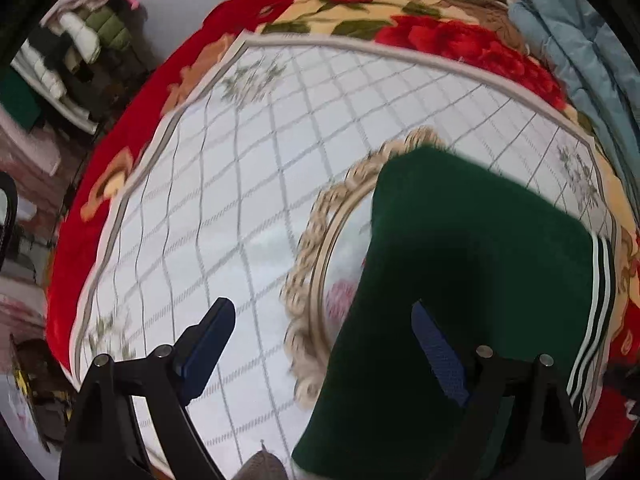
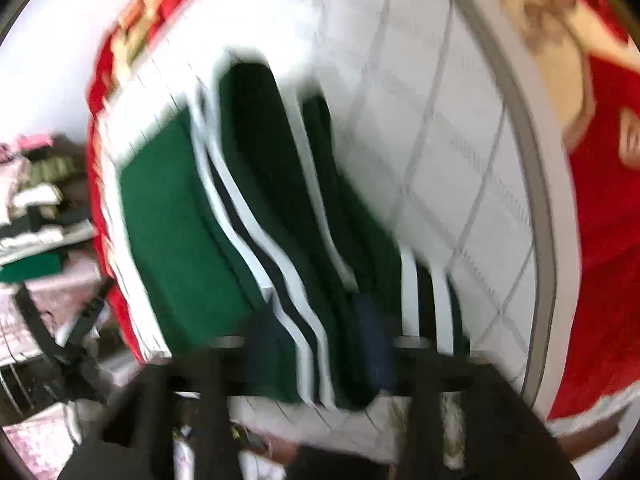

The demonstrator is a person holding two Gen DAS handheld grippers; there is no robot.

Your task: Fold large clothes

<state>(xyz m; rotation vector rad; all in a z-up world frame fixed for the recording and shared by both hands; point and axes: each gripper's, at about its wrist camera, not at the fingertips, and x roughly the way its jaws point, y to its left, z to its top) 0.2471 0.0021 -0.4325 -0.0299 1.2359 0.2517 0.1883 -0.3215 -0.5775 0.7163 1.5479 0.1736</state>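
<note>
— Where do we have the green trousers right now?

— They lie on the white checked sheet, which is spread over the red flowered blanket. From our left gripper we see them ahead and to the right, with their white side stripes at the far right edge.

— And how does that gripper stand?

— Its fingers are spread wide and hold nothing. One blue pad sits over bare sheet, the other over the green cloth, though we cannot tell whether it touches.

— What about our right gripper?

— That view is badly blurred. The trousers run from between its fingers up and away, folded in layers with stripes along them. The fingers sit close together with green cloth between them, so we seem to be pinching the near edge.

— Anything else around?

— A pile of clothes off the bed to the left, and a pale blue quilt at the upper right.
</note>
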